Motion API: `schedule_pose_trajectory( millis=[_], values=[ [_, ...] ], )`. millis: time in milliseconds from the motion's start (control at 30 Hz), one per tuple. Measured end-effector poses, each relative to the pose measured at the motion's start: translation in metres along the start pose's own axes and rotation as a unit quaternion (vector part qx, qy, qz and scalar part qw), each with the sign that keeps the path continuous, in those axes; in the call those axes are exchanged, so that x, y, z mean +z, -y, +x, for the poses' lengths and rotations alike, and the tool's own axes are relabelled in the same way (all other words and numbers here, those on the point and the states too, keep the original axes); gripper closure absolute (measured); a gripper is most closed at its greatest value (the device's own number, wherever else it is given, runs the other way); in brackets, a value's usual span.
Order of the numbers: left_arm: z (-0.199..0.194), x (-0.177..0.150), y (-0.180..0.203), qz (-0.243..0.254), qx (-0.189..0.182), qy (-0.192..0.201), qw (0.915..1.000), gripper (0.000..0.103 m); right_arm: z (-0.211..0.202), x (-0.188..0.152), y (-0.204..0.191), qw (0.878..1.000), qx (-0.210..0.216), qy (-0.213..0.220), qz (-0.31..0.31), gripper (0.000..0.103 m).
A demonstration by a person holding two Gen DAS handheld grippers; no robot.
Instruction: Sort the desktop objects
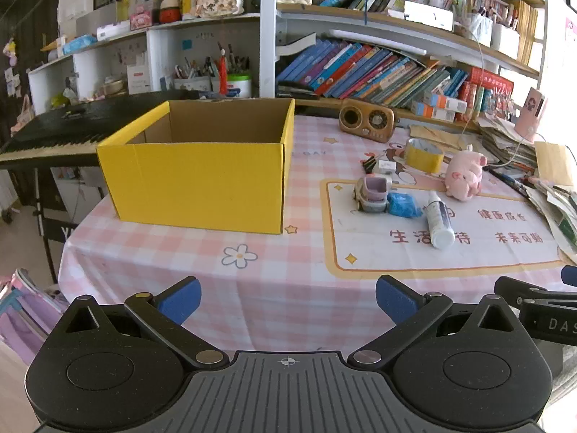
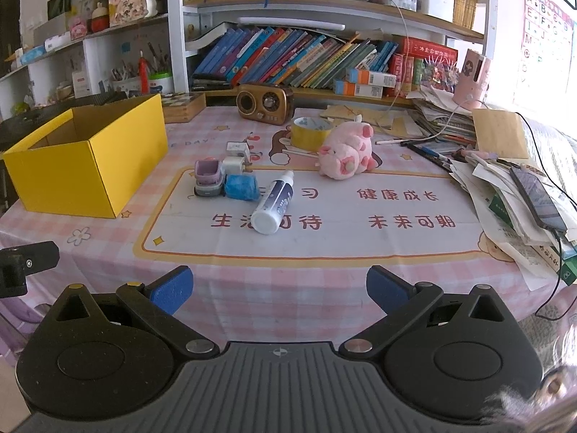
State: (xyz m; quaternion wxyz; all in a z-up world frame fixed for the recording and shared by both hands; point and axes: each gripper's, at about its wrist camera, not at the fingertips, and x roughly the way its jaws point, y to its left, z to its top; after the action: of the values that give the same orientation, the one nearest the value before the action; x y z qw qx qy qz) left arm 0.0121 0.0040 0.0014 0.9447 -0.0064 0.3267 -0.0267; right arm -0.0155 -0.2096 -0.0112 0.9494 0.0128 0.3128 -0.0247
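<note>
An open yellow cardboard box [image 1: 196,180] [image 2: 86,166] stands on the left of the pink checked tablecloth [image 1: 288,296]. To its right lie a toy truck [image 1: 373,195] [image 2: 208,178], a blue crumpled packet [image 1: 403,205] [image 2: 241,187], a white bottle [image 1: 439,222] [image 2: 274,204] on its side, a pink plush pig [image 1: 465,176] [image 2: 346,151], a yellow tape roll [image 1: 423,155] [image 2: 311,131] and white plugs [image 2: 236,158]. My left gripper [image 1: 288,301] hovers open over the near table edge, well short of all of them. My right gripper [image 2: 279,290] is open too, nothing between its blue pads.
A brown retro radio [image 1: 368,119] [image 2: 265,103] stands at the back before shelves of books [image 2: 288,57]. Piles of papers and a phone [image 2: 537,198] crowd the right edge. A black keyboard [image 1: 65,130] lies left of the table.
</note>
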Motion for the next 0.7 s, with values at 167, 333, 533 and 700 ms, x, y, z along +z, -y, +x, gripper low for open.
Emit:
schedule_pose_trajectory(
  millis=[167, 333, 533, 700],
  values=[
    [0.0021, 0.0006, -0.0014, -0.002, 0.000, -0.001, 1.0000, 0.000, 0.0068, 0.0032, -0.0009, 1.000, -0.006, -0.004, -0.005, 0.000],
    [0.0029, 0.0007, -0.0031, -0.006, -0.001, -0.002, 1.0000, 0.000, 0.0079, 0.0047, -0.0013, 1.000, -0.005, -0.004, -0.010, 0.000],
    [0.0035, 0.0010, -0.0044, -0.005, 0.001, -0.004, 1.0000, 0.000, 0.0078, 0.0052, -0.0022, 1.000, -0.003, -0.004, -0.014, 0.000],
    [0.0037, 0.0010, -0.0048, -0.004, 0.001, -0.004, 1.0000, 0.000, 0.0084, 0.0053, -0.0017, 1.000, -0.004, -0.004, -0.014, 0.000]
  ],
)
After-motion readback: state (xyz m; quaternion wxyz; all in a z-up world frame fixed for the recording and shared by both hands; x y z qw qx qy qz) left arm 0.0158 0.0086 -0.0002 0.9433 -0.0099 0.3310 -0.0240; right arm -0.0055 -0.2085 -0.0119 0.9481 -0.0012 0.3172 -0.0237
